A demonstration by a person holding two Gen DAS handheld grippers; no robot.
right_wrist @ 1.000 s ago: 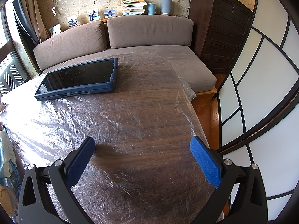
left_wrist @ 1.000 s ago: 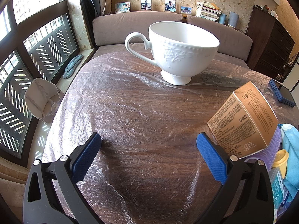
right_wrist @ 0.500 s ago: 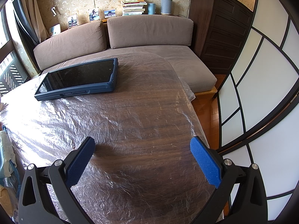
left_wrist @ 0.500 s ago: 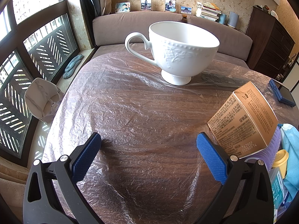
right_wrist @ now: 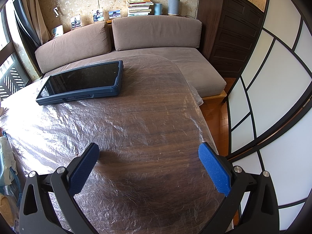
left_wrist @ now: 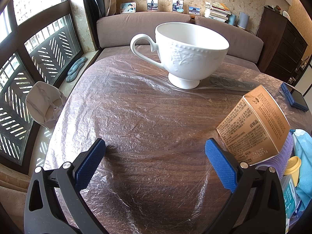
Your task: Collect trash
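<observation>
Wooden counter [left_wrist: 148, 117] under crinkled plastic film. Left gripper [left_wrist: 155, 148] spread wide, empty, low over bare film. Gold carton [left_wrist: 253, 124], tilted, just right of its right finger, resting on purple item [left_wrist: 288, 152]. White footed cup [left_wrist: 187, 52] upright beyond. Right gripper [right_wrist: 148, 154] spread, empty; blue-cased tablet [right_wrist: 81, 81] flat, well ahead.

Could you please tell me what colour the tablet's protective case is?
Dark blue; the tablet case shows best in the right wrist view.

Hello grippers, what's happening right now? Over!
Left gripper open, empty. Right gripper open, empty. Gold cardboard box right of left gripper, untouched. White ceramic cup ahead, clear.
</observation>
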